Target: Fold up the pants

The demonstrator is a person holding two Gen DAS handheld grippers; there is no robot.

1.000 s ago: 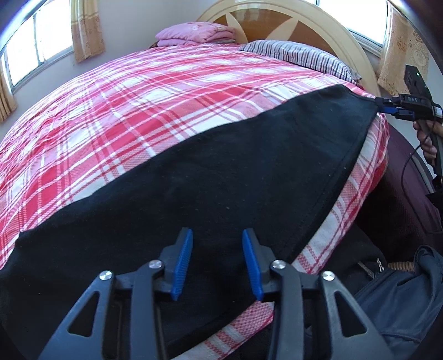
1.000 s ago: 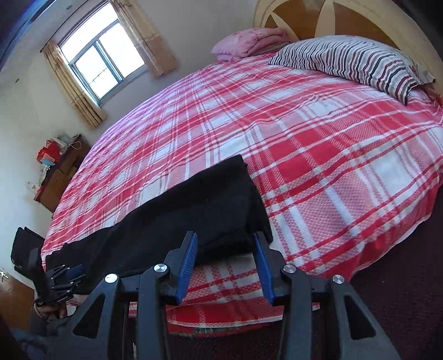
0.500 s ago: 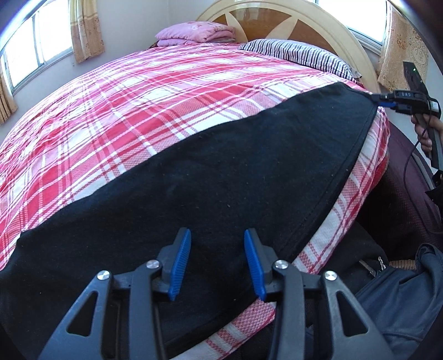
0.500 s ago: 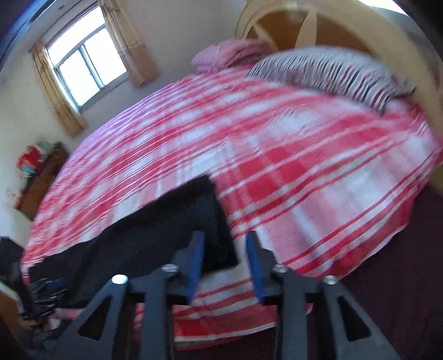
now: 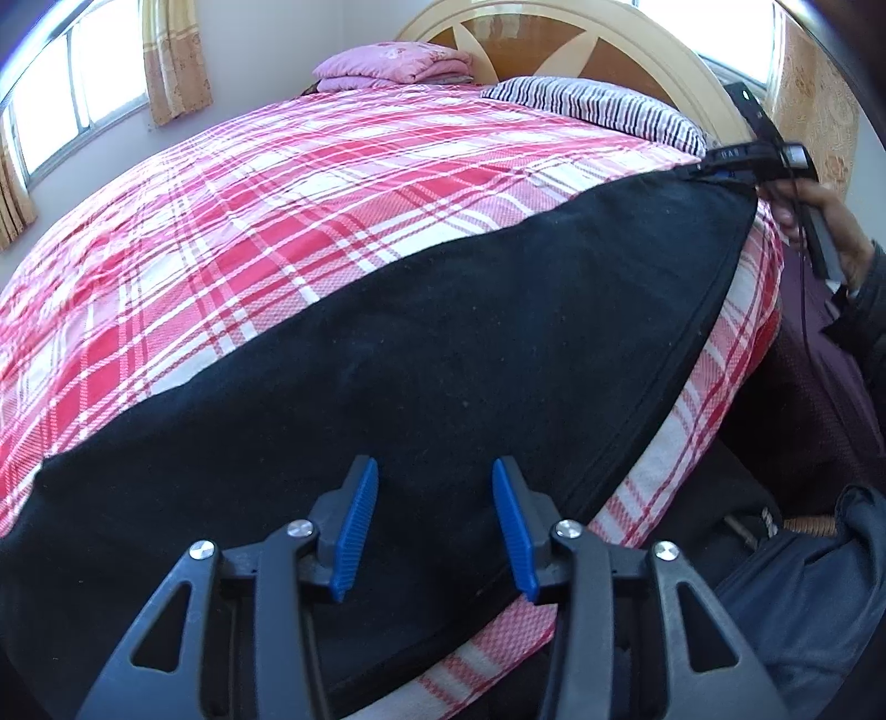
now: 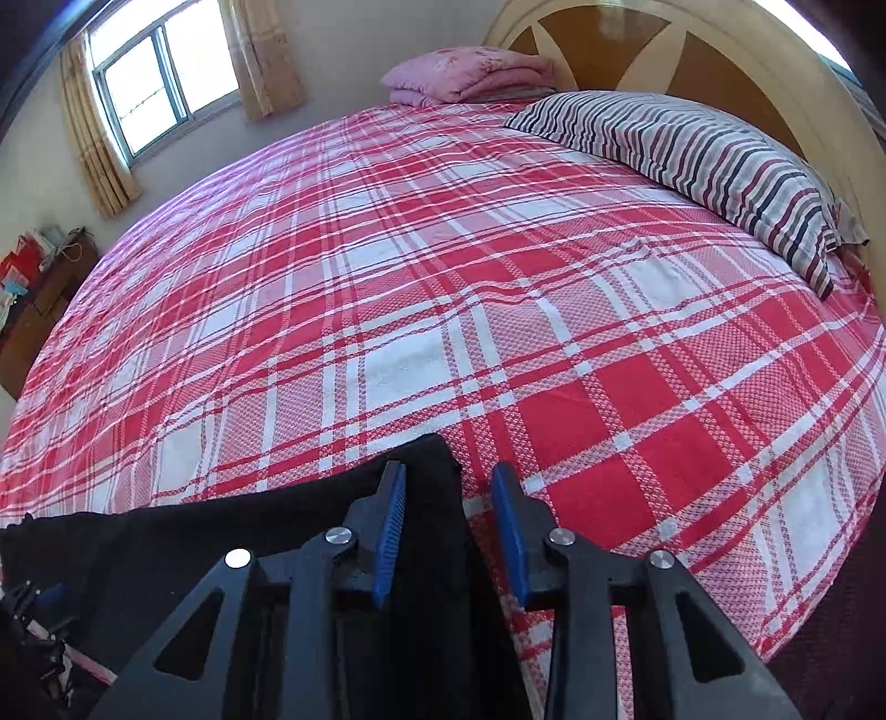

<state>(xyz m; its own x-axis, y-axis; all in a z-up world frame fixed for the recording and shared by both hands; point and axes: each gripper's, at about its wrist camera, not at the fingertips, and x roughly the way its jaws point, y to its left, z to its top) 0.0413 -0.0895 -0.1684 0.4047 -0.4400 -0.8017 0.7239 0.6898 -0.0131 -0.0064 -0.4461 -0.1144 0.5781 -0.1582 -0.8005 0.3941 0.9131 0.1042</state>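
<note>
Black pants (image 5: 421,354) lie stretched flat along the near edge of a bed with a red and white plaid cover (image 5: 277,194). My left gripper (image 5: 434,526) is open just above one end of the pants, holding nothing. My right gripper (image 6: 448,531) is open over the far corner of the other end of the pants (image 6: 277,531), its jaws either side of the cloth's edge. In the left wrist view the right gripper (image 5: 736,160) sits at the pants' far corner, held by a hand.
A striped pillow (image 6: 709,160) and a folded pink blanket (image 6: 470,72) lie at the wooden headboard (image 6: 664,50). Windows with curtains (image 6: 160,72) are on the far wall. A dark bag (image 5: 803,598) lies on the floor beside the bed.
The right gripper has moved forward over the pants' end corner, which now lies between its jaws. The left gripper has barely moved.
</note>
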